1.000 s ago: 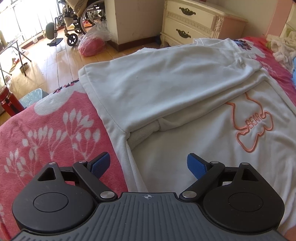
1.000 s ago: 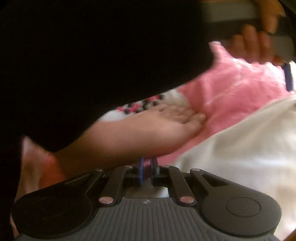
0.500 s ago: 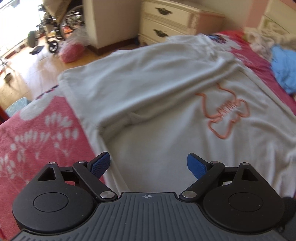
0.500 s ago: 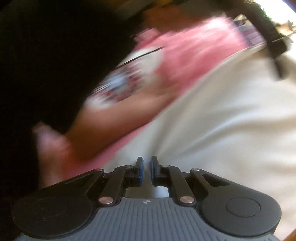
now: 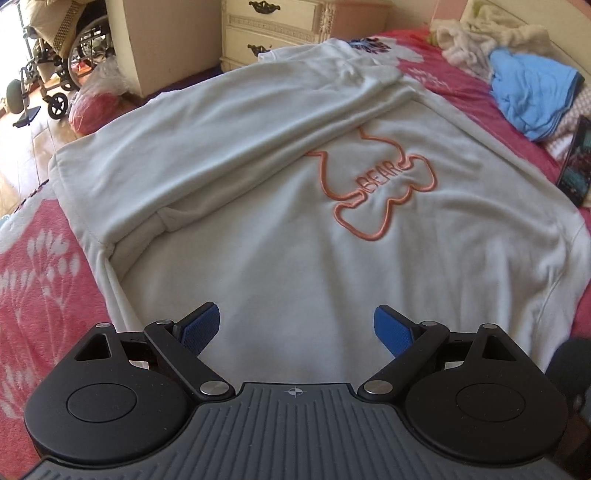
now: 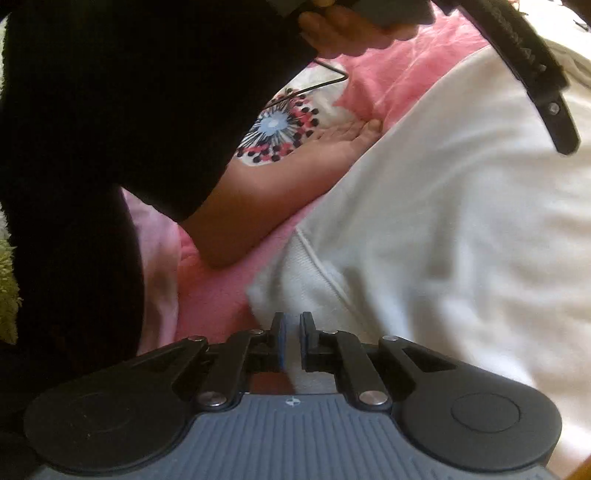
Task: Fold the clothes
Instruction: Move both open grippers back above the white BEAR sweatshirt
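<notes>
A white sweatshirt (image 5: 295, 229) with an orange "BEAR" outline (image 5: 376, 184) lies spread on the pink bedspread (image 5: 40, 273). Its left sleeve is folded across the chest. My left gripper (image 5: 297, 326) is open and empty, hovering over the sweatshirt's lower body. In the right wrist view, my right gripper (image 6: 291, 332) has its fingers nearly together, empty, just above the sweatshirt's ribbed cuff (image 6: 295, 280) at the edge of the white cloth (image 6: 461, 221).
A person in a black top rests a bare forearm (image 6: 266, 184) on the bedspread beside the sweatshirt. A blue garment (image 5: 532, 92) and a cream heap (image 5: 487, 33) lie at the bed's far right, near a phone (image 5: 576, 162). A cream dresser (image 5: 280, 26) and wheelchair (image 5: 48, 66) stand beyond.
My left gripper has swung right, bringing the whole sweatshirt front and blue garment into view. My right gripper has moved from the pink bedspread over to the sweatshirt's cuff, still shut.
</notes>
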{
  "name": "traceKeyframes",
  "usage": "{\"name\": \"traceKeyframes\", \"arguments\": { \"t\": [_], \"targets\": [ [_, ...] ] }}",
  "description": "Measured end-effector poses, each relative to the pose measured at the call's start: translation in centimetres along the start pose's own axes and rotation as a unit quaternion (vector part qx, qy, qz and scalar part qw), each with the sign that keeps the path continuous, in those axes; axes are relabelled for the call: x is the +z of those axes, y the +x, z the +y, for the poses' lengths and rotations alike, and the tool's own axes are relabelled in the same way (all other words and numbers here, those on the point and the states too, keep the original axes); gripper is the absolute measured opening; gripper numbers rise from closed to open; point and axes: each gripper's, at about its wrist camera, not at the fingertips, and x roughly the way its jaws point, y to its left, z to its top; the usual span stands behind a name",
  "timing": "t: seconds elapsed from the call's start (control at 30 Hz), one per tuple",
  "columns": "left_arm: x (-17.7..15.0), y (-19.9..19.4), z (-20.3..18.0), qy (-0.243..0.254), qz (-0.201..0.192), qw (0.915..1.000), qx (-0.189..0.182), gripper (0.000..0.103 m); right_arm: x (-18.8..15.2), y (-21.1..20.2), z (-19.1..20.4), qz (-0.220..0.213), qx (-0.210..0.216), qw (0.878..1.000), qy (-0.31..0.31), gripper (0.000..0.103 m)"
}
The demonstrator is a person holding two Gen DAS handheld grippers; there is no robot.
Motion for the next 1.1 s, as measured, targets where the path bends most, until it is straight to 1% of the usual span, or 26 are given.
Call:
{"name": "traceKeyframes", "arguments": {
  "t": [0.07,0.13,0.17,0.23,0.27,0.33,0.37,0.47,0.53,0.63,0.7,0.73,0.8,0.83,0.9,0.97,1.03,1.1],
  "targets": [
    [0.0,0.0,-0.1,0.0,0.001,1.0,-0.002,0.092,0.6,-1.6,-1.2,-0.026,-0.032,0.999,0.014,0.008],
    [-0.1,0.0,-0.2,0.003,0.0,1.0,-0.003,0.092,0.8,-3.8,-3.3,-0.052,-0.057,0.996,0.042,0.008],
    [0.0,0.0,-0.3,0.003,0.0,1.0,-0.003,0.092,0.8,-4.4,-4.2,-0.058,-0.068,0.995,0.051,0.008],
    [0.0,0.2,-0.3,0.004,0.002,1.0,-0.006,0.092,0.2,-4.3,-5.2,-0.046,-0.074,0.994,0.064,0.008],
    [0.0,0.2,-0.4,0.005,0.002,1.0,-0.007,0.092,-0.1,-4.0,-5.6,-0.038,-0.074,0.994,0.068,0.008],
    [0.1,0.3,-0.7,0.008,0.001,0.9999,-0.008,0.092,-0.8,-2.0,-5.5,-0.015,-0.056,0.996,0.064,0.009],
    [0.1,0.3,-0.8,0.009,0.001,0.9999,-0.008,0.092,-0.9,-1.2,-4.9,-0.017,-0.049,0.997,0.061,0.011],
    [-0.1,0.3,-1.1,0.008,0.003,0.9999,-0.011,0.092,-1.5,-0.4,-3.0,-0.031,-0.01,0.997,0.065,0.01],
    [-0.2,0.3,-1.4,0.01,0.003,0.9998,-0.014,0.092,-1.5,-0.5,-2.8,-0.038,-0.007,0.997,0.071,0.01],
    [-0.3,0.3,-1.7,0.017,0.002,0.9997,-0.018,0.092,-2.1,-1.5,-3.6,-0.068,-0.046,0.991,0.106,0.01],
    [-0.4,0.3,-2.0,0.021,0.001,0.9995,-0.022,0.092,-3.1,-2.8,-4.8,-0.09,-0.076,0.982,0.147,0.01],
    [-0.5,0.4,-2.1,0.022,0.004,0.9995,-0.025,0.092,-3.9,-3.2,-5.2,-0.094,-0.093,0.977,0.165,0.01],
    [-0.6,0.5,-2.4,0.023,0.008,0.9993,-0.029,0.092,-5.6,-2.9,-5.6,-0.086,-0.118,0.971,0.189,0.01],
    [-0.7,0.6,-2.5,0.023,0.01,0.9992,-0.031,0.092,-6.4,-2.8,-5.5,-0.077,-0.115,0.971,0.195,0.01],
    [-0.8,0.6,-2.8,0.028,0.013,0.999,-0.032,0.092,-7.3,-2.6,-4.3,-0.074,-0.1,0.974,0.192,0.01],
    [-1.0,0.6,-3.0,0.03,0.015,0.9989,-0.033,0.092,-7.4,-2.2,-3.6,-0.075,-0.071,0.975,0.195,0.01],
    [-1.0,0.7,-3.1,0.029,0.016,0.999,-0.032,0.092,-7.6,-2.9,-3.5,-0.091,-0.093,0.972,0.195,0.01],
    [-0.9,0.7,-3.1,0.027,0.017,0.999,-0.032,0.092,-7.9,-4.1,-4.2,-0.12,-0.118,0.961,0.218,0.01]
  ]
}}
